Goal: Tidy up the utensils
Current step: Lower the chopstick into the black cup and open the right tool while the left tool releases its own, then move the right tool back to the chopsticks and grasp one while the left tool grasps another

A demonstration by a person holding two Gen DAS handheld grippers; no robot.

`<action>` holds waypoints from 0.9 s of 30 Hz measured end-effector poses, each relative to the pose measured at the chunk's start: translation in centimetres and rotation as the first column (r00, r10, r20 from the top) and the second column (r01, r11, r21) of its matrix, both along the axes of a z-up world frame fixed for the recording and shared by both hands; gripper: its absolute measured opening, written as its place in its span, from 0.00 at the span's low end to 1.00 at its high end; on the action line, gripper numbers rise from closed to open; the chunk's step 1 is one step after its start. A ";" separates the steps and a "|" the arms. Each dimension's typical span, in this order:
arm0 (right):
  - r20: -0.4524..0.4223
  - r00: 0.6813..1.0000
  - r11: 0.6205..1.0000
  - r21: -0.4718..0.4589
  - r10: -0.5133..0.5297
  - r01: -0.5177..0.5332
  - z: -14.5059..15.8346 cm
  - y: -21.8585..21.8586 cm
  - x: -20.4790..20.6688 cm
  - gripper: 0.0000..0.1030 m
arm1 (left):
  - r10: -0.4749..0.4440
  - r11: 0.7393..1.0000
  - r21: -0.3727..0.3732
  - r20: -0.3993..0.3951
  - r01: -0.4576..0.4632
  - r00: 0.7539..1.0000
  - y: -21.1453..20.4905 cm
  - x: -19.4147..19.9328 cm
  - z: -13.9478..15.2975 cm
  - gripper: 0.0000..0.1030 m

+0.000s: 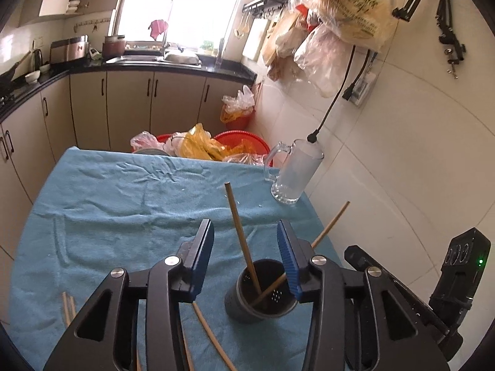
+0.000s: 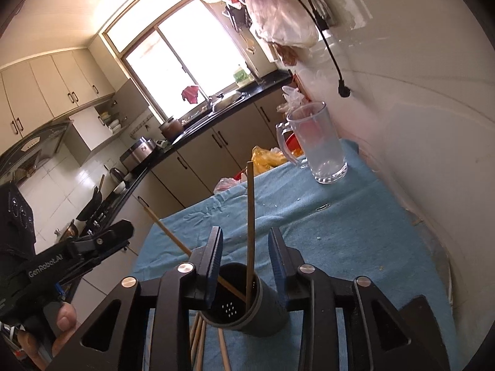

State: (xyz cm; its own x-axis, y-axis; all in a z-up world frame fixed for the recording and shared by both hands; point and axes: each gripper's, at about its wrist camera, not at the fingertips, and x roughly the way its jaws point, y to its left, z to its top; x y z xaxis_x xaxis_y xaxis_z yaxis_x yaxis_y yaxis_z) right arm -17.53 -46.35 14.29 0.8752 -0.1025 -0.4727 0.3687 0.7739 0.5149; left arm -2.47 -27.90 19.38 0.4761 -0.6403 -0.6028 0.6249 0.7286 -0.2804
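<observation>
Black left gripper (image 1: pixel 246 259), blue ribbed pads (image 1: pixel 286 256), silver screws, "GenRobot.AI" lettering.

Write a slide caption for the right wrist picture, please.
Open right gripper above a dark holder with two chopsticks on a blue cloth.

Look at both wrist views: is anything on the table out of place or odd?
Yes. Only two chopsticks stand in the dark holder, splayed apart. Several loose chopsticks lie on the blue cloth beside it. A black plug dangles at the rim of the glass mug.
</observation>
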 end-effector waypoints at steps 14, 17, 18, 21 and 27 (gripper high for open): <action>-0.068 0.994 0.995 -0.045 0.083 -0.086 -0.7 5.9 -3.1 0.38 | 0.109 0.994 0.025 -0.009 -0.108 0.994 10.9 -3.2 -1.7 0.47; -0.101 0.988 0.991 -0.049 0.119 -0.124 -1.6 7.5 -3.1 0.38 | 0.153 0.987 0.053 -0.047 -0.151 0.987 14.2 -3.2 -3.7 0.47; -0.114 0.985 0.990 -0.049 0.129 -0.136 -2.0 7.9 -3.1 0.38 | 0.166 0.985 0.057 -0.061 -0.163 0.984 15.1 -3.2 -4.4 0.47; -0.150 0.976 0.985 -0.044 0.157 -0.166 -3.3 9.2 -2.9 0.38 | 0.218 0.974 0.083 -0.107 -0.210 0.970 18.4 -3.1 -6.8 0.47; -0.233 0.949 0.976 -0.009 0.211 -0.219 -6.2 11.3 -2.0 0.38 | 0.313 0.947 0.139 -0.205 -0.289 0.927 23.6 -2.2 -11.8 0.47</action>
State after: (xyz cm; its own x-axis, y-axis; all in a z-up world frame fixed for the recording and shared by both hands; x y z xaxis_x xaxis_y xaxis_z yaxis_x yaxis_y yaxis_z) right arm -19.58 -35.00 8.12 0.7466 0.0568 -0.6628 0.2963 0.8637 0.4077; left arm -4.64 -4.26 7.54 0.4827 -0.4153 -0.7710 0.3023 0.9053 -0.2984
